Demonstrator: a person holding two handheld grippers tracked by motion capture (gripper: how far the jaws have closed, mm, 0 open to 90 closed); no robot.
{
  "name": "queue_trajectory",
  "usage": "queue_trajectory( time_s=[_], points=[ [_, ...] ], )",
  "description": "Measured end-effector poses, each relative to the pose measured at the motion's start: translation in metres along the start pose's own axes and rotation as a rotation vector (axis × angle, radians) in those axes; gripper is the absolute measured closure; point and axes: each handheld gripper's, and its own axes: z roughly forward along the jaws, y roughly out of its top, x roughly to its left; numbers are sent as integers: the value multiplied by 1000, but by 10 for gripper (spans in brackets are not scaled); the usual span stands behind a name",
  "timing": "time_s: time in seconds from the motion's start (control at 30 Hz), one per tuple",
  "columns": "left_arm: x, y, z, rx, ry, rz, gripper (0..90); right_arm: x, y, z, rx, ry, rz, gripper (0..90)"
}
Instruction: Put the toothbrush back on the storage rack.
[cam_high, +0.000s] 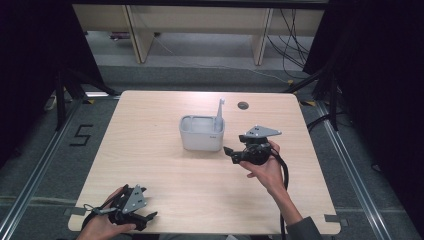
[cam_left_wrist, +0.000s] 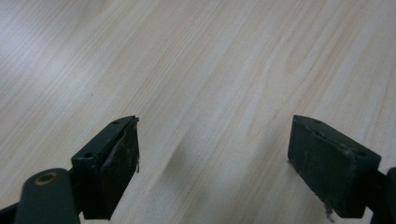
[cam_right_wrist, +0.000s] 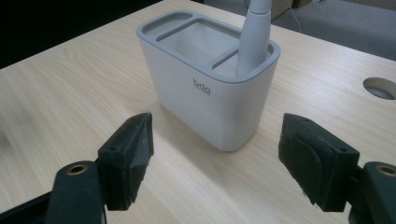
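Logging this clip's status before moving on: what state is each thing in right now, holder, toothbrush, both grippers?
Holder: upright on the table, three compartments, two of them bare.
Toothbrush: standing upright in the holder's end compartment, apart from both grippers.
Right gripper: open, nothing between its jaws, aimed at the holder, not touching it.
Left gripper: open, holding nothing, over bare tabletop near the front edge.

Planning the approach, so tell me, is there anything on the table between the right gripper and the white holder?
Nothing: in the right gripper view, bare wooden table lies between the open right gripper and the white holder.
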Motion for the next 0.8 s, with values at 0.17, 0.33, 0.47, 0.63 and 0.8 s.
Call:
queue_trajectory(
  time_s=[0.17, 0.33, 0.47, 0.63, 0.8],
  points=[
    [-1, 0, 1, -25, 10, -28, 164, -1, -5, -2, -5, 1, -28, 274],
    [-1, 0, 1, -18, 9, -20, 163, 2, -13, -4, 11, 5, -11, 272],
    [-2, 0, 1, -26, 7, -29, 163, 7, -19, -6, 23, 20, 4, 271],
    [0, 0, -1, -1, 1, 2, 163, 11, -26, -7, 34, 26, 4, 267],
    [-1, 0, 0, -17, 5, -15, 164, 13, -32, -11, 49, 24, 6, 265]
  ],
)
